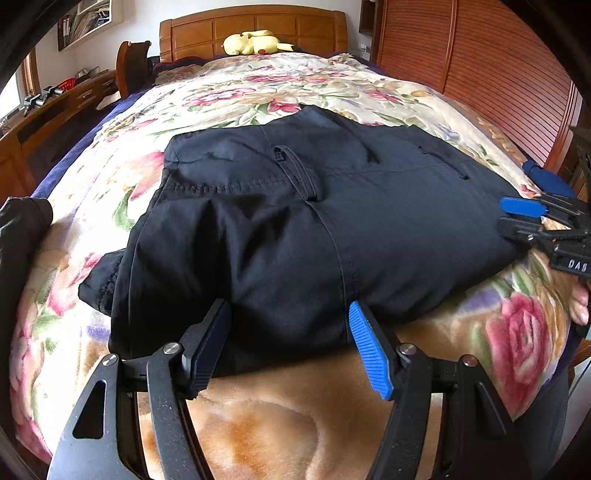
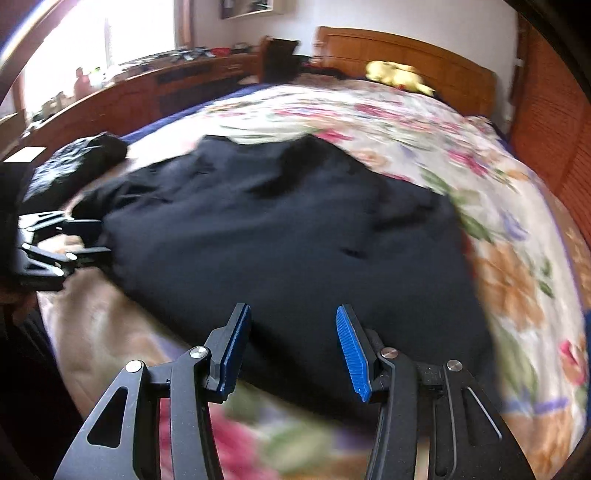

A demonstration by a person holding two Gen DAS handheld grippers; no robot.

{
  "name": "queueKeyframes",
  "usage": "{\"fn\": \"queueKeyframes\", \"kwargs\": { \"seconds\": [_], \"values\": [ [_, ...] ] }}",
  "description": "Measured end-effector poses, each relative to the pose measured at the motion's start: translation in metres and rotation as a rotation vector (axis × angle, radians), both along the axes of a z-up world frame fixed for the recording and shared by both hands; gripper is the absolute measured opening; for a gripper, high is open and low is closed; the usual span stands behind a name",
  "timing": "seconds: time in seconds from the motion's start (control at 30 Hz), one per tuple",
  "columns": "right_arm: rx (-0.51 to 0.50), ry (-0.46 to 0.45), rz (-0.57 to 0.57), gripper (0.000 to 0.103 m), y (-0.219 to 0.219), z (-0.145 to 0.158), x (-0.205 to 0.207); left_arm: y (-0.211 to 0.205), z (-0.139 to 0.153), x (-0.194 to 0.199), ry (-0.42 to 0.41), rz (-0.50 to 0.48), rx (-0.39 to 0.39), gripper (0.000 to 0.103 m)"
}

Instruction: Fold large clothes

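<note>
We see the black trousers (image 1: 288, 221) lying folded on the floral blanket (image 1: 229, 92) that covers the bed, and we place everything else from them. The left gripper (image 1: 291, 343) sits at their near edge, its 2 fingers spread with the hem of the cloth between them; we cannot tell whether the pads press on it. In the left wrist view the right gripper (image 1: 517, 216) comes in at the right side of the trousers, its tips at their right edge and its jaws held a little apart. In its own blurred view the right gripper (image 2: 291, 347) is spread too, over the near edge of the trousers, with nothing pinched that we can make out.

A belt loop (image 1: 295, 170) and the waistband seam run across the top layer of the trousers. A second dark garment (image 2: 77, 166) lies just beyond their left edge. Past their far edge the blanket runs open up to the yellow plush toy (image 1: 255, 42) at the wooden headboard (image 1: 258, 26). To their right a strip of blanket ends at the slatted wooden wall (image 1: 498, 74); to their left, past the bed's side, stands a long wooden table (image 2: 177, 85).
</note>
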State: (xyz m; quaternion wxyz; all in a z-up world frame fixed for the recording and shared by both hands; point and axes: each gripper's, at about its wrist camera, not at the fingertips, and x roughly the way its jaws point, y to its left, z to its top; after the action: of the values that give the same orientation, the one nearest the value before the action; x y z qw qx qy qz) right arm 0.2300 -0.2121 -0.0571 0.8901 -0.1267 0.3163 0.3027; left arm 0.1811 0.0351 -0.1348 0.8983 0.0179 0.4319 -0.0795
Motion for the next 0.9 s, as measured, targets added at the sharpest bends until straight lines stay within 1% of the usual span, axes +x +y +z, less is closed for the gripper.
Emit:
{"fn": "queueKeyframes", "kwargs": {
  "seconds": [0.13,0.2,0.23,0.3,0.43,0.6,0.73,0.9],
  "values": [
    [0.006,0.022,0.057,0.050,0.035,-0.007,0.003,0.000,0.000,-0.002,-0.002,-0.005,0.004,0.067],
    [-0.027,0.028,0.057,0.050,0.044,-0.019,0.008,0.000,0.001,-0.004,-0.005,-0.013,0.005,0.067],
    [-0.037,0.031,0.054,0.050,0.046,-0.026,0.009,0.001,0.002,-0.005,-0.006,-0.018,0.004,0.067],
    [-0.018,0.033,0.046,0.050,0.046,-0.036,0.011,0.001,0.005,-0.007,-0.015,-0.024,-0.005,0.067],
    [-0.005,0.039,0.043,0.050,0.043,-0.031,0.014,0.003,0.011,-0.009,-0.029,-0.027,-0.036,0.067],
    [-0.008,0.018,0.002,0.050,0.020,-0.021,0.002,-0.002,0.021,-0.012,-0.066,-0.052,-0.054,0.067],
    [-0.081,-0.020,-0.108,0.050,-0.015,-0.011,-0.007,-0.006,0.025,-0.012,-0.080,-0.066,-0.060,0.067],
    [-0.105,-0.026,-0.226,0.050,-0.065,-0.007,-0.003,-0.015,0.032,-0.011,-0.101,-0.081,-0.072,0.068]
  ]
}}
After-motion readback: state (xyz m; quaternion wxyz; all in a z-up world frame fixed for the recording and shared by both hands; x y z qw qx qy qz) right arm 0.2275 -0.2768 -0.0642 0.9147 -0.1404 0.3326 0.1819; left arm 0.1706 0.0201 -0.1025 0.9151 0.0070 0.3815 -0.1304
